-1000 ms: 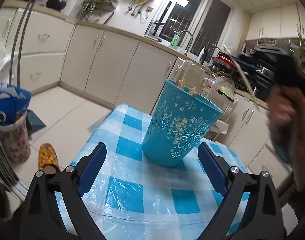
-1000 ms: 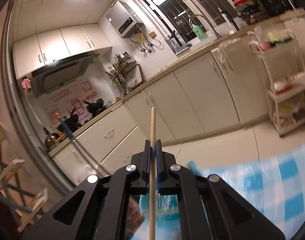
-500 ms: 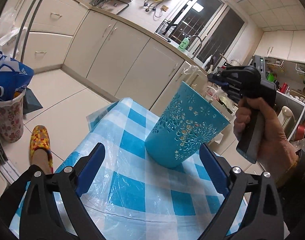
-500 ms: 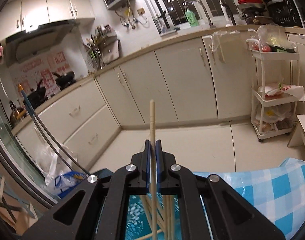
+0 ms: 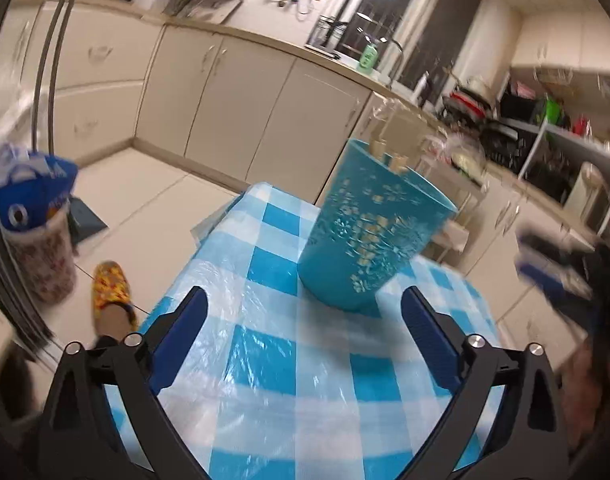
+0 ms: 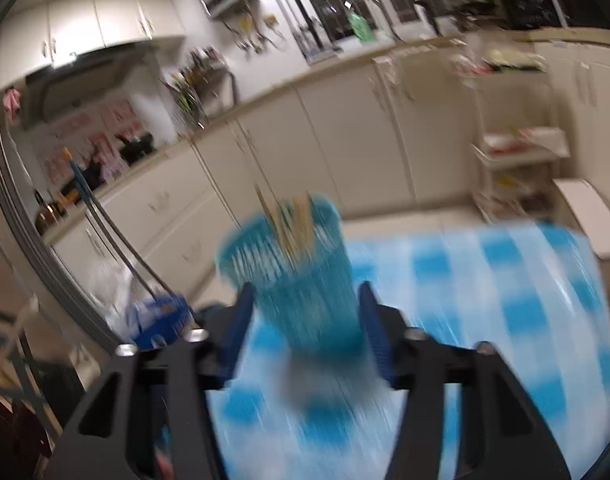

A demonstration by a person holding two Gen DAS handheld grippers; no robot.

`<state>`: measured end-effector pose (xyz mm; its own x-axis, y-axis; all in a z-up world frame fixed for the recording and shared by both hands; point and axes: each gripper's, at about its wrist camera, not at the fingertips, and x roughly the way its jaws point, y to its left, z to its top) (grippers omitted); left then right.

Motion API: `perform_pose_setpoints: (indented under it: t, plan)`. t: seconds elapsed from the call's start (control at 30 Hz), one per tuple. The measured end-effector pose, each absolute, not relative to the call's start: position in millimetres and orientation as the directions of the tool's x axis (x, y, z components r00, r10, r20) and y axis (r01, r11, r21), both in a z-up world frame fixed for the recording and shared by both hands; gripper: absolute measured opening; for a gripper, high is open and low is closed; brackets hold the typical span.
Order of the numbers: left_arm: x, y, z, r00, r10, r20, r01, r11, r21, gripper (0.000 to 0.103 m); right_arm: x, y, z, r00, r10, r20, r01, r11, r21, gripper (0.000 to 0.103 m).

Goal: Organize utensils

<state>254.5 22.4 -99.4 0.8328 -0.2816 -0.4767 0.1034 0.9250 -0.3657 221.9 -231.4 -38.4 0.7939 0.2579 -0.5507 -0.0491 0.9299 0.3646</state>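
A turquoise cut-out holder (image 5: pixel 373 224) stands on the blue-and-white checked tablecloth (image 5: pixel 265 360), with several wooden chopsticks (image 5: pixel 385 154) in it. My left gripper (image 5: pixel 305 300) sits just in front of the holder, its jaws opening wide with nothing between them. At the right edge of the left wrist view my right gripper (image 5: pixel 553 268) is a blur, apart from the holder. In the blurred right wrist view the right gripper (image 6: pixel 305 292) has its jaws opening and holds nothing. The holder (image 6: pixel 301 264) and its chopsticks (image 6: pixel 293 216) show beyond the fingers.
The table's left edge drops to a tiled floor, where a foot in a yellow patterned slipper (image 5: pixel 111 292) stands. A blue bag in a floral bin (image 5: pixel 33 216) sits further left. Cream cabinets (image 5: pixel 233 112) run behind. A white wire shelf cart (image 6: pixel 517 148) stands by them.
My right gripper was shut on one chopstick above the holder. It has let go, the jaws have parted, and it has swung away and down. The chopstick is gone from the jaws.
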Motion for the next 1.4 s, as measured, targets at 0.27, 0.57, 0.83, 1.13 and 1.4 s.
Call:
perform_pose_setpoints:
  t: [0.27, 0.57, 0.83, 1.13, 1.4]
  plan:
    - [191, -2, -42, 0.795, -0.182, -0.578, 0.112, 0.981, -0.155, 0.095, 118, -240, -36, 0.757, 0.138, -0.639, 0.087, 0.948, 0.307, 0.094]
    - [108, -6, -3, 0.779, -0.082, -0.622, 0.074, 0.997, -0.040, 0.096, 51, -220, 19, 0.806, 0.134, -0.577, 0.044, 0.958, 0.284, 0.096]
    - [65, 2, 14, 0.752, -0.059, -0.657, 0.057, 0.998, -0.024, 0.095, -3, -198, 20, 0.813, 0.087, -0.576, 0.073, 0.966, 0.249, 0.096]
    - [26, 6, 21, 0.785, -0.021, -0.619, 0.028, 1.000, 0.001, 0.095, -38, -180, 11, 0.825, 0.077, -0.559, 0.062, 0.972, 0.225, 0.096]
    - [12, 6, 25, 0.801, -0.021, -0.598, 0.028, 1.000, 0.002, 0.095, -43, -175, 14, 0.830, 0.085, -0.551, 0.046, 0.974, 0.220, 0.096]
